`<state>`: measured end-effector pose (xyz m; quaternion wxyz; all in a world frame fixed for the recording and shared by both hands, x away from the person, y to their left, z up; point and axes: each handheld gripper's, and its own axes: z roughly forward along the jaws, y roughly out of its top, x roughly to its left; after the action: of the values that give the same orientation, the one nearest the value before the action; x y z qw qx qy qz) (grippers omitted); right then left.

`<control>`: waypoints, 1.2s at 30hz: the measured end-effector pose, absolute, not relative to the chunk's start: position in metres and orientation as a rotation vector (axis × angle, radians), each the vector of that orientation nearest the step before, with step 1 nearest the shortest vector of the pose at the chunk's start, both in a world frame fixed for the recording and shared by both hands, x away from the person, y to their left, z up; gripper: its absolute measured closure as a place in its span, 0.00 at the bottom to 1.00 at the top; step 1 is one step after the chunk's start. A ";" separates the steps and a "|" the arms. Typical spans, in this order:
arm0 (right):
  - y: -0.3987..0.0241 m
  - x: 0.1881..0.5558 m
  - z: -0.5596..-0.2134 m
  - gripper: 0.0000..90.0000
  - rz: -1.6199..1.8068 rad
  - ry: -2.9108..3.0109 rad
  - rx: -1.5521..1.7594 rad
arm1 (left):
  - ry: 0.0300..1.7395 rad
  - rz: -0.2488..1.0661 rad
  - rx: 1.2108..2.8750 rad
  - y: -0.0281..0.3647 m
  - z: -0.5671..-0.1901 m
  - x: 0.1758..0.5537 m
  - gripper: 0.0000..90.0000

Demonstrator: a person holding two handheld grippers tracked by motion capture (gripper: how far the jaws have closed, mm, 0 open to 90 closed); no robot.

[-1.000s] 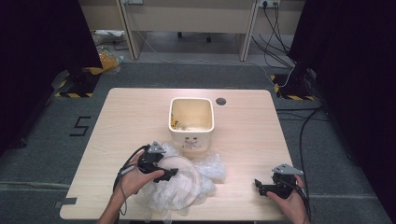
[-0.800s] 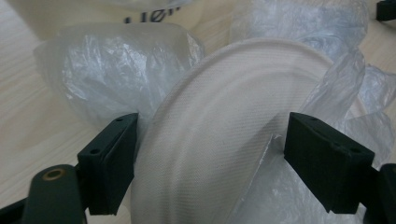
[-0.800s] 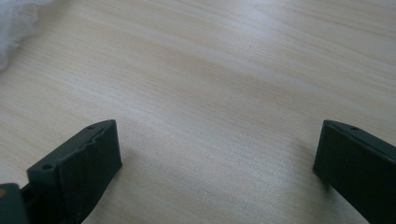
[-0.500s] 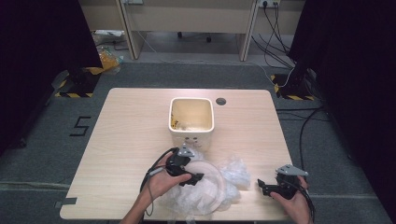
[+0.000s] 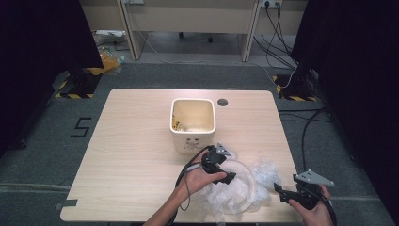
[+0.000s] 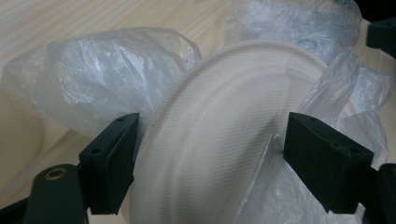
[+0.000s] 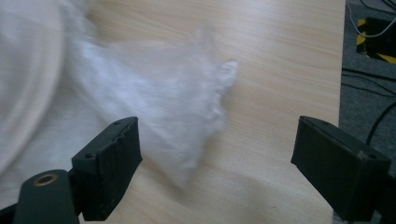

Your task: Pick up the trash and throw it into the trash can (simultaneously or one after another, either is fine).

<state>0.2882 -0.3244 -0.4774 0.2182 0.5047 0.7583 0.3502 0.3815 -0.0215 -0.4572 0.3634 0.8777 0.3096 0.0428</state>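
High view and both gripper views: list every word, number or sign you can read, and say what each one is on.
"5": a dark mark on the grey floor left of the table.
Dark marks on the front of the cream bin: too small to read.
Yellow and black hazard stripes on the floor: a sign, no words.
Plate and plastic bag: no text.

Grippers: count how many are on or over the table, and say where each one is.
2. The left gripper is over the white plate near the table's front edge; the right gripper is beside the plastic bag.
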 end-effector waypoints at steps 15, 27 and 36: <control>-0.322 0.276 -0.465 0.18 1.002 2.122 1.367 | 0.808 0.107 2.267 -0.059 -0.455 0.407 0.21; -0.306 0.277 -0.466 0.18 1.014 2.163 1.328 | 0.844 0.142 2.234 -0.072 -0.452 0.427 0.22; -0.299 0.277 -0.467 0.18 1.010 2.188 1.310 | 0.831 0.165 2.167 -0.064 -0.427 0.423 0.21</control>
<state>0.2774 -0.2995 -0.4673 0.1979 0.4681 0.7819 0.3610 0.4228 -0.0638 -0.4269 0.3962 0.8551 0.3281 0.0652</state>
